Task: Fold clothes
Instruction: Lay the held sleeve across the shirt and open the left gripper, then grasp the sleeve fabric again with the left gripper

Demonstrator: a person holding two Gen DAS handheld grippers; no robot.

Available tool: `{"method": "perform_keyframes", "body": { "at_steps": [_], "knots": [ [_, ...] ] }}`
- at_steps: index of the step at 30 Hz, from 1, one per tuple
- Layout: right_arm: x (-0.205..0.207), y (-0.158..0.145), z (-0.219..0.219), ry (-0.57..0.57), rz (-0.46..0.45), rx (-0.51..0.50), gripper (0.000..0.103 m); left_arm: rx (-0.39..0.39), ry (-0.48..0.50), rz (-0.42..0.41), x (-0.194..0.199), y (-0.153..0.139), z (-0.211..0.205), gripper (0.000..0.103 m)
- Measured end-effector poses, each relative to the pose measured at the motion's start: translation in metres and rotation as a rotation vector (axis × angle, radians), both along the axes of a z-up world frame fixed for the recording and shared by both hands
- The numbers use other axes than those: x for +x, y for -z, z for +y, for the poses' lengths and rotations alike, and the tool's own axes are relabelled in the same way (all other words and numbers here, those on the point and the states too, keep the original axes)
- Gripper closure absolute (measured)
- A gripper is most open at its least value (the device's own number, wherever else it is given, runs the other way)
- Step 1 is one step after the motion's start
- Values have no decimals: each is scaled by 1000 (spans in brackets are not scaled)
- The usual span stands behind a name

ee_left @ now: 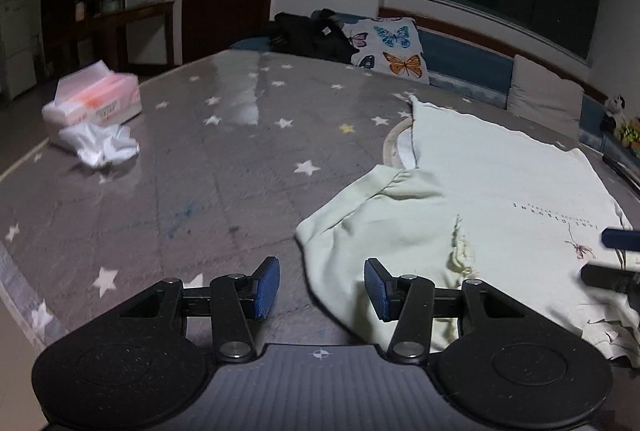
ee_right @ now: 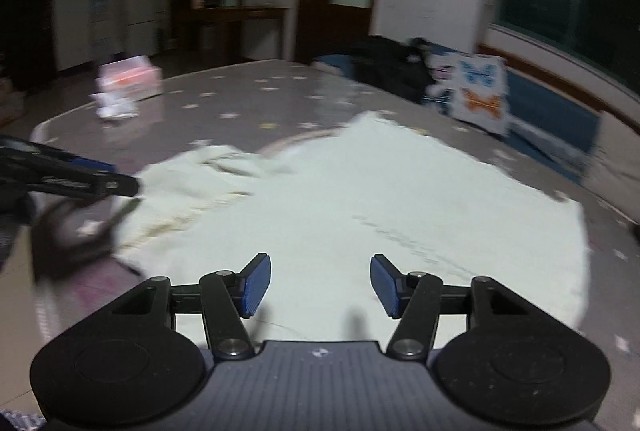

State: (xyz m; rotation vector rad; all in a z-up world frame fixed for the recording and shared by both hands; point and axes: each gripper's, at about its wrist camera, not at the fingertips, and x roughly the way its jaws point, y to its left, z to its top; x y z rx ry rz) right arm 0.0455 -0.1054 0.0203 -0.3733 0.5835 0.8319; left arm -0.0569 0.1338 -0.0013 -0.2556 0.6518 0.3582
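- Left wrist view: one pale green T-shirt (ee_left: 480, 199) lies spread flat on the grey star-patterned mat (ee_left: 224, 167), filling the right half of the picture, with one sleeve reaching toward the camera and a line of small dark print near its right edge.
- One tissue box (ee_left: 96, 103) stands at the far left of the mat, with one crumpled white bag (ee_left: 100, 145) just in front of it.
- One butterfly-print cloth (ee_left: 392, 49) and one black bundle (ee_left: 310, 35) sit at the far edge of the mat; one beige cushion (ee_left: 546, 93) leans against the wall to their right.
- The left gripper (ee_left: 322, 289) has its two blue-padded fingers (ee_left: 266, 287) spread wide and holds nothing; the sleeve's edge lies between them, under the right finger, and whether the pads touch it I cannot tell.
- The right gripper (ee_left: 616, 259) shows at the right edge, above the shirt; its state cannot be told from here.
- Right wrist view, blurred: the same single T-shirt (ee_right: 360, 199) fills the centre of the mat (ee_right: 240, 99).
- The right gripper (ee_right: 320, 285) is wide open and empty, both blue fingers (ee_right: 386, 285) over the shirt's near part.
- The left gripper (ee_right: 100, 177) shows at the left, by the sleeve.
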Motion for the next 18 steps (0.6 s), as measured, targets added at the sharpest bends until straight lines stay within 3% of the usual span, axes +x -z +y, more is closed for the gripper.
{"method": "perform_keyframes", "body": {
  "at_steps": [8,18],
  "knots": [
    [-20,17,46,-186,37,-1,47,-13,-38,6,3,5,-2,53],
    [-17,20,49,-238,92,64,47,-13,-101,13,12,5,-10,55]
  ]
}}
